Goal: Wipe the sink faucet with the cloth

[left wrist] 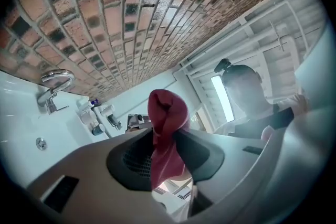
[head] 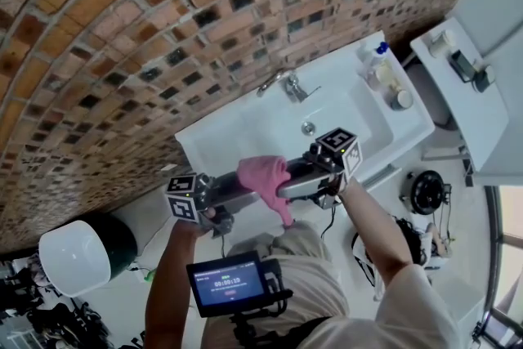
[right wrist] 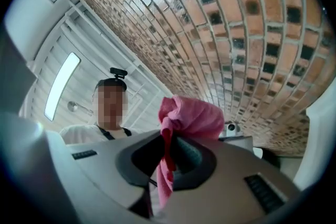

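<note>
A pink cloth (head: 263, 174) hangs bunched between my two grippers, in front of the white sink (head: 204, 145) and above its near edge. My left gripper (head: 245, 188) comes in from the left. In the left gripper view the cloth (left wrist: 167, 113) fills the narrow gap of its jaws and stands up above them. My right gripper (head: 284, 188) comes in from the right, shut on a thin fold of the cloth (right wrist: 191, 118), whose tail hangs below. The chrome faucet (head: 282, 83) stands at the sink's far rim by the wall, well clear of both grippers. It also shows in the left gripper view as the faucet (left wrist: 55, 84).
A brick wall (head: 163, 4) rises behind the sink. Bottles and a jar (head: 384, 73) crowd the sink's right ledge. The drain (head: 308, 127) lies mid-basin. A white shelf (head: 466, 102) stands to the right, a white bucket (head: 73, 257) on the floor at left. A small screen (head: 229, 284) hangs at my chest.
</note>
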Demonstrator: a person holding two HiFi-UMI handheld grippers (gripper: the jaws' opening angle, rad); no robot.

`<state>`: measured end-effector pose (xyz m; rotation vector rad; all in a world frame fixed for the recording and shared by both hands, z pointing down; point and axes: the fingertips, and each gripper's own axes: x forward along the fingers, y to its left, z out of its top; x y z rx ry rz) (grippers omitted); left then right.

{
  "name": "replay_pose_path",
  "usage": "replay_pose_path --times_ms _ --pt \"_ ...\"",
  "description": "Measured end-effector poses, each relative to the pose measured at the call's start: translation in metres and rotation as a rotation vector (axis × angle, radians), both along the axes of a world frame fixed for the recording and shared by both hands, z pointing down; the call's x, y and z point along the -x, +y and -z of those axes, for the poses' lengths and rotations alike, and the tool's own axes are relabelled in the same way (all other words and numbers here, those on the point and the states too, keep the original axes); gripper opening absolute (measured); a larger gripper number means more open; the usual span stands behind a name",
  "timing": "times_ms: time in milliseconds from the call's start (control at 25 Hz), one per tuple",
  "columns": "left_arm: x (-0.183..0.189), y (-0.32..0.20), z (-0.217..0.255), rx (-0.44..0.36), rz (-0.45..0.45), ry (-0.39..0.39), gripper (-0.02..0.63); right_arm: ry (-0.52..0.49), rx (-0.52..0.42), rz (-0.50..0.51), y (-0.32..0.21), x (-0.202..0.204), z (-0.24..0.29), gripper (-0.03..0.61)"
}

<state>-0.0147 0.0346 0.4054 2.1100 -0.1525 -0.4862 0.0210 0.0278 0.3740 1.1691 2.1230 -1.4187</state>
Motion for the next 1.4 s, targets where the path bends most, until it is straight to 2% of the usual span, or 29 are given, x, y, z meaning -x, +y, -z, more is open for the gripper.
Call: replay_pose_path --times_ms 80,200,360,480,640,720,840,880,1000,1040,1080,1160,1240,1400 --pt "-0.003 0.004 0.004 -0.003 -0.021 0.023 0.115 0.002 -0.016 0.031 0.006 0.001 0.004 0.032" --pt "-0.008 0.009 0.012 0.008 -0.048 0.061 0.115 0.066 -0.019 0.015 0.001 0.010 -0.002 0.032" --pt "-0.007 -0.001 0.015 0.032 0.002 0.088 0.115 0.133 0.011 -0.055 -0.013 0.013 -0.010 0.032" --pt "0.001 -0.004 0.009 0.059 0.006 0.104 0.114 0.196 -0.012 -0.113 -0.019 0.015 -0.022 0.034" --pt "0.012 -0.009 0.000 0.079 0.066 0.122 0.049 0.258 -0.022 -0.206 -0.026 0.017 -0.033 0.046" --pt "0.014 -0.012 -0.006 0.080 0.101 0.087 0.041 0.246 -0.009 -0.237 -0.026 0.016 -0.033 0.072" --pt "0.015 -0.017 -0.021 0.081 0.136 -0.038 0.040 0.232 -0.021 -0.239 -0.018 0.015 -0.034 0.172" --pt "0.017 -0.019 -0.025 0.074 0.142 -0.083 0.040 0.260 -0.043 -0.261 -0.017 0.017 -0.038 0.175" --pt "0.021 -0.022 -0.035 0.065 0.144 -0.198 0.037 0.437 -0.169 -0.400 -0.026 0.033 -0.062 0.175" --pt "0.021 -0.023 -0.038 0.069 0.139 -0.222 0.037 0.488 -0.202 -0.446 -0.030 0.037 -0.071 0.140" --pt "0.022 -0.024 -0.039 0.076 0.136 -0.228 0.037 0.513 -0.207 -0.482 -0.034 0.040 -0.076 0.067" --pt "0.026 -0.029 -0.038 0.102 0.152 -0.181 0.041 0.481 -0.130 -0.511 -0.038 0.041 -0.075 0.044" --pt "0.032 -0.040 -0.040 0.141 0.200 -0.124 0.057 0.429 -0.002 -0.532 -0.047 0.036 -0.075 0.040" --pt "0.047 -0.062 -0.072 0.251 0.304 -0.153 0.063 0.407 0.223 -0.658 -0.088 0.019 -0.105 0.040"
